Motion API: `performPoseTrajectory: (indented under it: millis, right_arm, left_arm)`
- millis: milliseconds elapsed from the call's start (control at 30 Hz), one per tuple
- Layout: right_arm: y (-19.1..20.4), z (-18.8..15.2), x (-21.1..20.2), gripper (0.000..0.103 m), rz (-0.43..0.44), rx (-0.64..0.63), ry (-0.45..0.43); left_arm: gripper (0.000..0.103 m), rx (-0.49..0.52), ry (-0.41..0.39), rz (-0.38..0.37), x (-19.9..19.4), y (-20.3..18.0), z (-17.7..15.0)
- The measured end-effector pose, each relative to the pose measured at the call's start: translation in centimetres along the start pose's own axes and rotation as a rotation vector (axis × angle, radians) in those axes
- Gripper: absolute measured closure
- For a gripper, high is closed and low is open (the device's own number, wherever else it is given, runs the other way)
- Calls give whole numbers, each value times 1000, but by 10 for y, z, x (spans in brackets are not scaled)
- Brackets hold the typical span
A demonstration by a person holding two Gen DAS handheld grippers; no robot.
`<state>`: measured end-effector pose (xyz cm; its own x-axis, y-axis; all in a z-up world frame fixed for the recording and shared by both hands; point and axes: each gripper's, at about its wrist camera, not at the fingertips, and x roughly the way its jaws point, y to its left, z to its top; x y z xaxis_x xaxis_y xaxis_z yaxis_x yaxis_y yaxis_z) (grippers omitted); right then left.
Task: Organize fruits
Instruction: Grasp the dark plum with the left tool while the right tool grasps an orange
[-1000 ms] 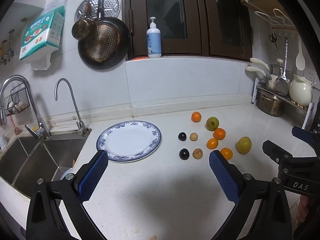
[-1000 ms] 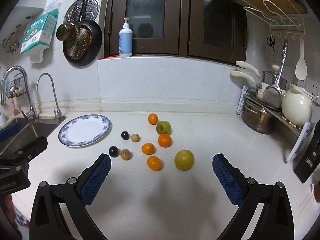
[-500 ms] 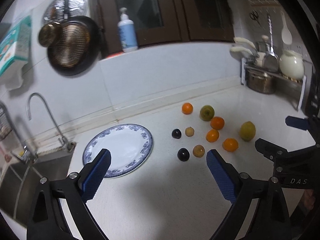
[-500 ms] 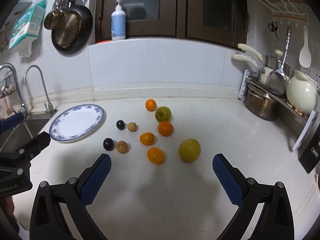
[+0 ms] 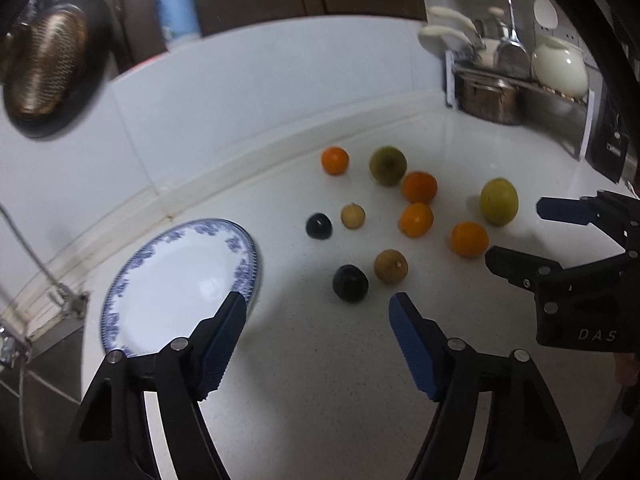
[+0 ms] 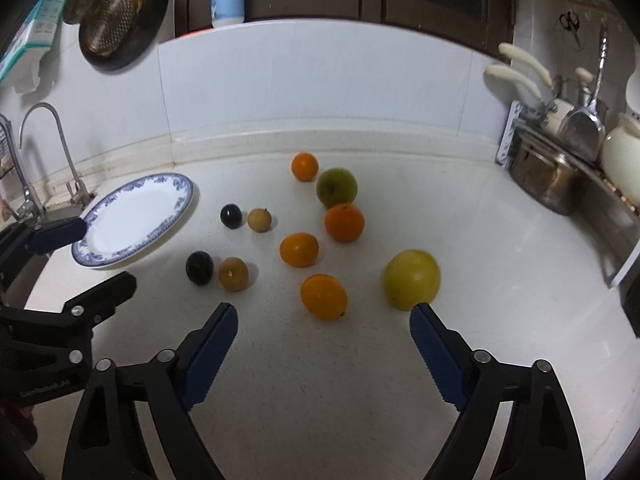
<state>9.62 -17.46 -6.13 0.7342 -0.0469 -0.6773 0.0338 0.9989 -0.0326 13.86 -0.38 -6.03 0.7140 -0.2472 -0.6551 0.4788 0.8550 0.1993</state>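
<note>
- Left gripper [image 5: 318,308]: jaws spread, nothing btwn them, have just been closing in; aimed down at counter [image 5: 320,380]. Nearest ahead is near dark plum [image 5: 350,283], w/ a small tan fruit [image 5: 391,266] just beside it.
- Right gripper [image 6: 324,318]: jaws also apart & empty, just been narrowing too. Near orange [image 6: 324,297] sits just ahead, roughly centred btwn the tips; big yellow-green fruit [image 6: 412,279] just past the right-hand tip.
- Step, as I read it: approach/pre-grasp, no fruit picked yet. Each gripper looks lined up on its own target, plum for left, orange for right.
- Next move prob needs: drop tips either side of the fruit, close gently (round, will roll), lift, carry over to the plate.
- Mid: 2 more oranges [image 6: 299,249] [image 6: 344,222], 2nd dark plum [image 6: 231,216] w/ 2nd tan fruit [image 6: 259,219] beside it.
- Plate [image 6: 182,184], blue-rimmed, left of the fruit, near sink edge: holds nothing.
- Far: green apple [image 6: 337,187] & last orange [image 6: 305,166] toward the back wall. All fruit loose on counter, none in a container.
- Far right: steel pot [image 6: 544,182] on rack; contents not visible.
</note>
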Motion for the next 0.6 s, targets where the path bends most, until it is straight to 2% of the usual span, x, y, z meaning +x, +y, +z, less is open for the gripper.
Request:
performPoseTrajectory:
  millis: [200, 300, 500, 600]
  right_arm:
    - [-1, 0, 21, 27, 0, 9, 45]
    - [-3, 0, 31, 33, 8, 19, 70]
    - [-9, 2, 45, 40, 29, 39, 106]
    - [-10, 3, 51, 44, 31, 41, 115]
  left_arm:
    - [41, 18, 51, -71, 28, 3, 5]
    - [43, 29, 65, -91, 38, 2, 8]
    - [53, 44, 100, -121, 53, 0, 10]
    - [55, 36, 109, -137, 58, 0, 11]
